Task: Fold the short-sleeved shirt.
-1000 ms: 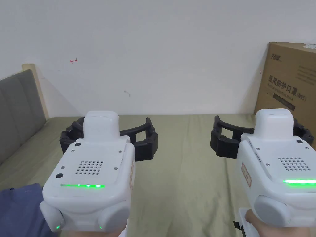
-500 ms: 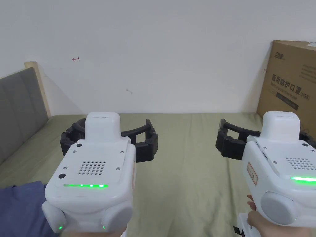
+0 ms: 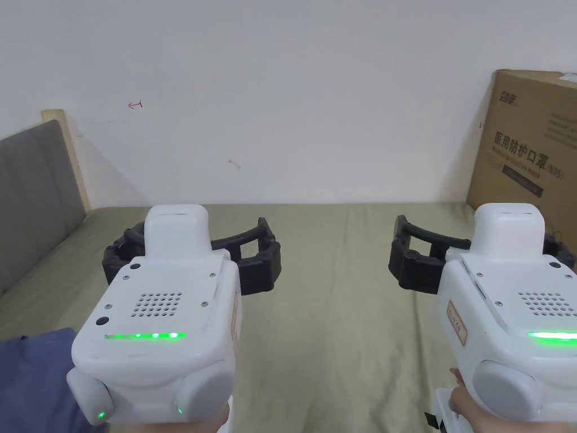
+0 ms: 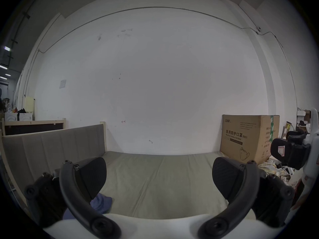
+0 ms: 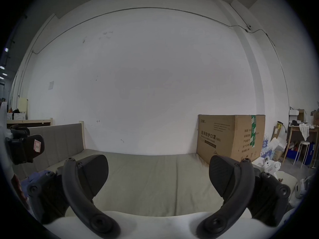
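1. Head view: the person is holding both grippers side by side above the olive bed sheet (image 3: 332, 316), pointing at the white wall (image 3: 293, 101). Left gripper (image 3: 189, 256) is sitting with jaws spread wide, nothing between them. Right gripper (image 3: 479, 256) is partly running off the frame's right side; its far jaw is barely showing past the body. The blue shirt (image 3: 34, 378) is lying crumpled at bottom left, beside the left gripper's body, apart from the jaws. A cardboard box (image 3: 527, 146) is standing at the right against the wall; a grey headboard (image 3: 34, 191) is on the left.

2. Left gripper view: left gripper (image 4: 158, 175) is gaping wide over bare sheet (image 4: 155, 182). Shirt (image 4: 101, 203) is peeking out behind the left-hand jaw, not between the two. Right gripper (image 4: 290, 154) is showing at the right edge, box (image 4: 245, 139) behind.

3. Right gripper view: right gripper (image 5: 158, 173) is also wide apart, holding nothing. Shirt (image 5: 34, 176) is lying far left, below the left gripper (image 5: 25, 148).
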Demonstrator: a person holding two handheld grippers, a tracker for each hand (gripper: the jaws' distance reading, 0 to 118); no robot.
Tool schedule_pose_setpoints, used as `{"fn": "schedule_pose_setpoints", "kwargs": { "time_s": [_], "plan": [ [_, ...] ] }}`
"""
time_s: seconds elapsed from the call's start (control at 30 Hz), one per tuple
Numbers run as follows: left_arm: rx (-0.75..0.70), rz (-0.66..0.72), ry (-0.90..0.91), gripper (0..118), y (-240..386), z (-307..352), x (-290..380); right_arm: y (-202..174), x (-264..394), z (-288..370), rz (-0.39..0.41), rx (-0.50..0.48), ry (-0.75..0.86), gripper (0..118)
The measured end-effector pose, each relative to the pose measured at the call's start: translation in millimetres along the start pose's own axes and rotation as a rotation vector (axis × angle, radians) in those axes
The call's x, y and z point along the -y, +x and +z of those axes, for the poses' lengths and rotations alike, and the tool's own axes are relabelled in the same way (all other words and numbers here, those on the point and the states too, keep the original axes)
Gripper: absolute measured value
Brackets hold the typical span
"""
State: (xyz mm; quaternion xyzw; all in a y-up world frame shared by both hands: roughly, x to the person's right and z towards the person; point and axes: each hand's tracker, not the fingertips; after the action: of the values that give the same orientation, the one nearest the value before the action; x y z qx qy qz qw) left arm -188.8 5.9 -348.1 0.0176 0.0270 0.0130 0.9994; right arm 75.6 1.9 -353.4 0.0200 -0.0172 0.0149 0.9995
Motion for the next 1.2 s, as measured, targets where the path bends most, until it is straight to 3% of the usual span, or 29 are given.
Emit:
{"fn": "schedule_pose_setpoints", "kwargs": {
  "time_s": [0.37, 0.83, 1.2],
  "plan": [
    [0.004, -0.029, 0.049, 118, 1.6, 6.5, -2.7, 8.0, -1.1, -0.1, -0.012, 0.024, -0.006, 118],
    [0.014, -0.099, 0.021, 118, 11.5, 4.1, 0.2, 3.1, -0.2, 1.3, 0.045, 0.011, -0.003, 118],
    [0.010, -0.121, 0.025, 118, 12.4, 4.0, 0.0, 5.4, 0.1, -2.8, 0.030, 0.029, -0.026, 118]
  ]
}}
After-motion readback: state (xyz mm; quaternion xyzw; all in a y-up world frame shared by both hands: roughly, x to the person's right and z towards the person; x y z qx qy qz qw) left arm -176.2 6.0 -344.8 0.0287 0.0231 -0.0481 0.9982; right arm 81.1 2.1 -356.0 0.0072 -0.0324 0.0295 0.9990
